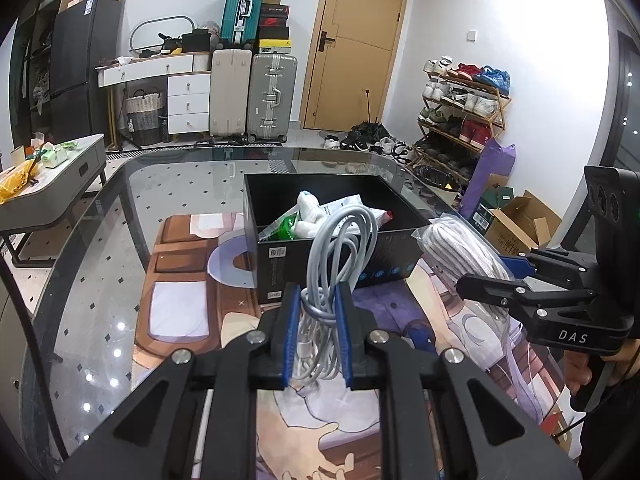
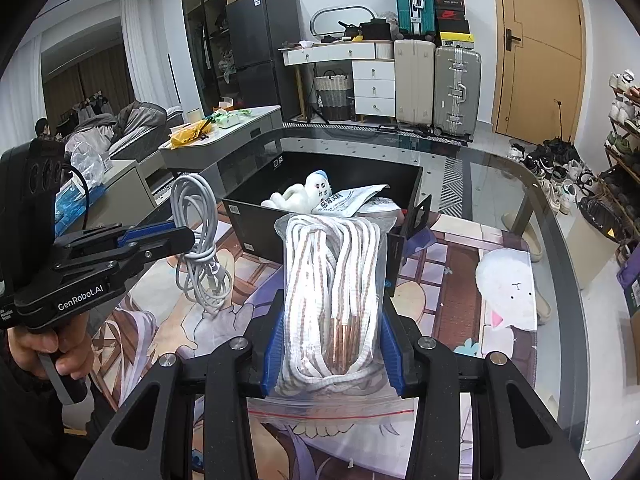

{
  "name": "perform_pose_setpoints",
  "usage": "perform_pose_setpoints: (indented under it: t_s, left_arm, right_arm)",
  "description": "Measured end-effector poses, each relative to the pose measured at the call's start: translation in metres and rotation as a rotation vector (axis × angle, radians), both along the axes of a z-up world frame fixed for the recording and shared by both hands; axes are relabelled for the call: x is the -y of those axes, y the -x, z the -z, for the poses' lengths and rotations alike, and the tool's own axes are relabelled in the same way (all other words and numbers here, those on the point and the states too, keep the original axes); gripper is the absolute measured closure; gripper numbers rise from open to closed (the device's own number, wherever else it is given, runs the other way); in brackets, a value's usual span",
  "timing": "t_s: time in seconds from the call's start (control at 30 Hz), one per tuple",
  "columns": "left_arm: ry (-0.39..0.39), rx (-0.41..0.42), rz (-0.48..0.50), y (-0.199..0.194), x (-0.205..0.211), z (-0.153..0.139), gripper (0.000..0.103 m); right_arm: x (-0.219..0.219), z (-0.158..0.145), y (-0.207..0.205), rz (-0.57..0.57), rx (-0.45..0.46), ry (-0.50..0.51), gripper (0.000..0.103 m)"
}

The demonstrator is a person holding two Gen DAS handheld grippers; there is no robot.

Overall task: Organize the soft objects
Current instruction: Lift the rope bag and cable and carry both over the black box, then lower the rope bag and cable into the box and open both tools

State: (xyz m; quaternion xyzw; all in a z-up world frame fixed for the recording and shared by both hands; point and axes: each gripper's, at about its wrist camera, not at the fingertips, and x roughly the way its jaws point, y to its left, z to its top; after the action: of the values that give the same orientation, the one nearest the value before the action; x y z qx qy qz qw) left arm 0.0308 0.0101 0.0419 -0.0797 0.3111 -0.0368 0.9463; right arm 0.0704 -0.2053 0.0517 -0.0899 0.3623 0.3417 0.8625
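The open black cardboard box [image 1: 336,256] is seen just ahead of both tools: the left tool [image 1: 318,332] is clamped on a coiled grey cable [image 1: 340,248], the right tool [image 2: 332,344] on a clear bag of white cord [image 2: 336,280]

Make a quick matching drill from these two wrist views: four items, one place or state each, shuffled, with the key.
Items:
1. grey cable coil
2. bagged white rope
3. white plush toy
4. black box

Places or states:
A. lying inside the box
B. clamped in the right gripper
C. standing open on the glass table
D. clamped in the left gripper

Pairs: 1-D, 2-B, 3-A, 4-C
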Motion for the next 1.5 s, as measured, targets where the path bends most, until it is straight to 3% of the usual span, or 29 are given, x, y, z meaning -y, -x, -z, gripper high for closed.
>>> perform_pose_setpoints:
  t_s: [0.83, 1.27, 1.5]
  left_arm:
    - [0.070, 0.126, -0.018, -0.026, -0.024, -0.051, 0.088]
    - [0.080, 0.140, -0.029, -0.057, -0.037, -0.057, 0.088]
    - [0.075, 0.107, -0.041, -0.078, -0.042, -0.046, 0.088]
  right_arm:
    - [-0.017, -0.039, -0.024, 0.047, 0.074, -0.066, 0.061]
    - [-0.040, -0.049, -0.052, 0.045, 0.095, -0.086, 0.061]
    - [-0.047, -0.043, -0.069, 0.054, 0.087, -0.088, 0.061]
